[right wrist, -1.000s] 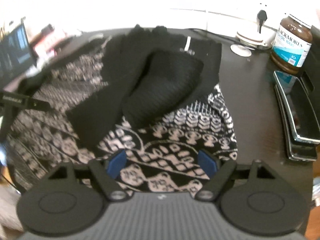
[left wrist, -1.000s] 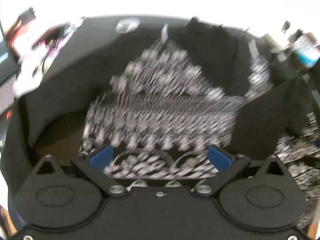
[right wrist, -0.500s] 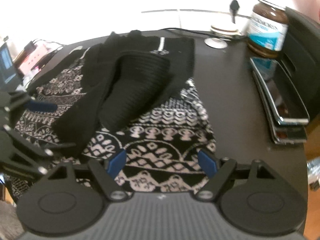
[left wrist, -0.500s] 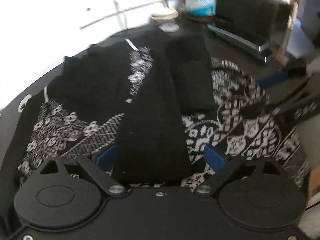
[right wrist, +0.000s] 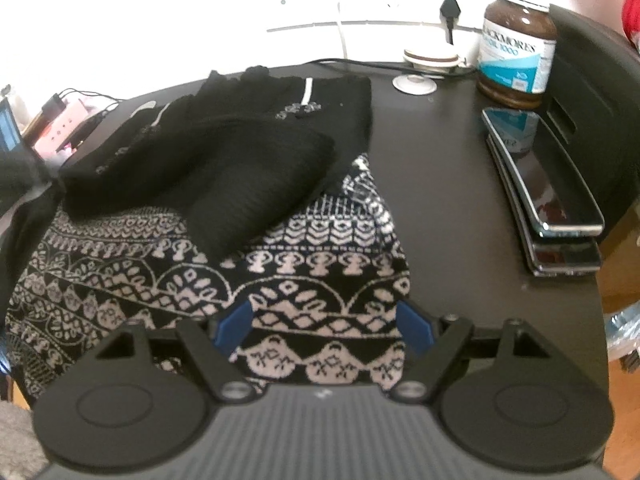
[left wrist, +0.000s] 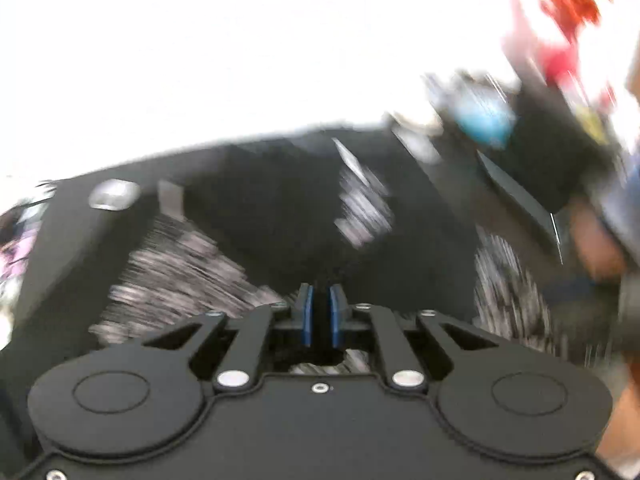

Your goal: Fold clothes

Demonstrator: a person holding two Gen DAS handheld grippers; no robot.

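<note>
On the round black table (right wrist: 460,184), we are seeing a black knitted sweater with a white patterned band (right wrist: 280,248) lying spread out, its plain black sleeves folded over it toward eleven o'clock. At two o'clock a brown supplement jar with a blue and white label (right wrist: 518,50) is standing by the white wall, with stacked dark phones (right wrist: 548,192) at three o'clock. Our right gripper (right wrist: 324,326) is hovering wide open over the patterned hem, gripping nothing. Our left gripper (left wrist: 319,314) is showing its blue pads nearly together on dark fabric, though blur is hiding the detail.
</note>
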